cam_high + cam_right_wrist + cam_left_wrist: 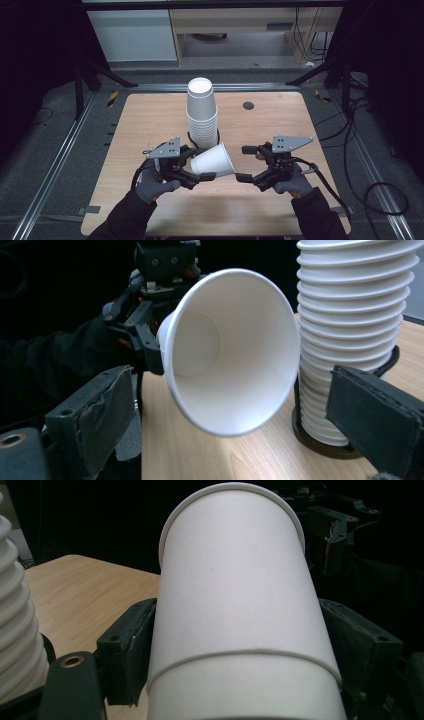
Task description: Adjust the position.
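Observation:
A tall stack of upturned white paper cups (202, 112) stands in a black ring holder (325, 445) at the table's middle. My left gripper (199, 164) is shut on a single white cup (214, 160), held on its side in front of the stack, its mouth pointing right. In the left gripper view the cup (235, 605) sits between both pads, with the stack (12, 615) at the left edge. My right gripper (244, 163) stands open just right of the cup's rim, not touching it. Its view looks straight into the cup (235, 355), with the stack (350, 340) behind on the right.
The wooden table (280, 130) has a small black round cap (248, 105) behind the right gripper. Metal rails and cables run along the floor on both sides, and a light cabinet (135, 35) stands beyond the far edge.

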{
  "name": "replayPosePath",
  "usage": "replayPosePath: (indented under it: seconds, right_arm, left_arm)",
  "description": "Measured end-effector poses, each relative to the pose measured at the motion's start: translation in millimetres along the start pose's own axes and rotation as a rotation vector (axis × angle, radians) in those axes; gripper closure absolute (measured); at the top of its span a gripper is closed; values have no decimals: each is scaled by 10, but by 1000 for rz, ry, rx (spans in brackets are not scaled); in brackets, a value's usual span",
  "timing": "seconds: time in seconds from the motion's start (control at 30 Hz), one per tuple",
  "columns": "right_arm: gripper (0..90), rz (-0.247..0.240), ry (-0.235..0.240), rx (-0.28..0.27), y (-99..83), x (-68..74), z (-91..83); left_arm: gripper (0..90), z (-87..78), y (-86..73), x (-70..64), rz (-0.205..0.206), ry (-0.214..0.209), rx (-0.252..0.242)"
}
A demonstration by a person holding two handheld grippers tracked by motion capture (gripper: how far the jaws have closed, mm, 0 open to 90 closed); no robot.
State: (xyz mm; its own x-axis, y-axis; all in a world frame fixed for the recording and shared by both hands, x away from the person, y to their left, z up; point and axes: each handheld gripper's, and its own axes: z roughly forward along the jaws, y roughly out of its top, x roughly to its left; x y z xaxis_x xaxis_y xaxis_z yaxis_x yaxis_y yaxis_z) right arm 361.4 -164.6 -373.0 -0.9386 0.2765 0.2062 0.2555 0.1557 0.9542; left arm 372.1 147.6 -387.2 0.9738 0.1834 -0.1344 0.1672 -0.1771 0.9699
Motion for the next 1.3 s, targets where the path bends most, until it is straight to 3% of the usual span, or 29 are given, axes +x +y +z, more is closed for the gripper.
replayPosePath:
  seconds: [0.27,0.73,1.3]
  right_arm:
    - [51,4,17,36,-14,13,54]
    - [50,6,38,46,-9,-15,124]
    - [53,9,105,71,-33,-17,184]
  left_arm:
    - [205,59,20,-22,0,-26,-2]
    - [205,139,63,-87,17,-57,-6]
    - [204,201,63,-124,29,-91,-4]
